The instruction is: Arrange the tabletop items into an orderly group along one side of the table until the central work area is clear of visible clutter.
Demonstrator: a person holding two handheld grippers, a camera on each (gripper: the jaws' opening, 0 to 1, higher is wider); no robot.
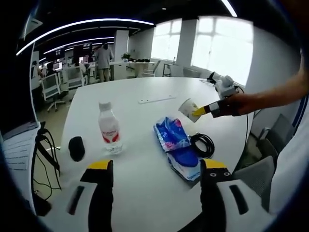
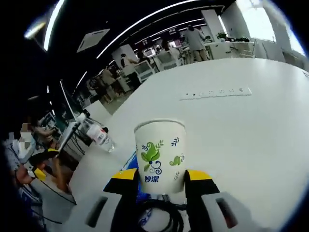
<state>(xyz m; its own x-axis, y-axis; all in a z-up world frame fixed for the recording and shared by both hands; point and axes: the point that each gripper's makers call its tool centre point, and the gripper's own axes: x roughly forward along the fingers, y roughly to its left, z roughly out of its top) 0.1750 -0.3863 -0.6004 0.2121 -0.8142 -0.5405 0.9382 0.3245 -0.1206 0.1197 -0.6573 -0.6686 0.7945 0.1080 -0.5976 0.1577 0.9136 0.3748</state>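
Smooth, matt white bench [image 1: 145,159]. Printed paper cup [image 2: 160,155]. Clear glossy plastic bottle [image 1: 109,128]. Shiny crinkled blue plastic packet [image 1: 177,146]. Black rubbery cable [image 1: 203,144]. Matt black pouch [image 1: 76,148].

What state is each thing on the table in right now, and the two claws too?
Paper cup: upright, gripped between the right claw's jaws, lifted.
Water bottle: upright on the table, capped.
Blue packet: lying flat on the table.
Black cable: coiled, beside the packet.
Black mouse: resting on the table.
Left claw: open, empty.
Right claw: shut on the paper cup.
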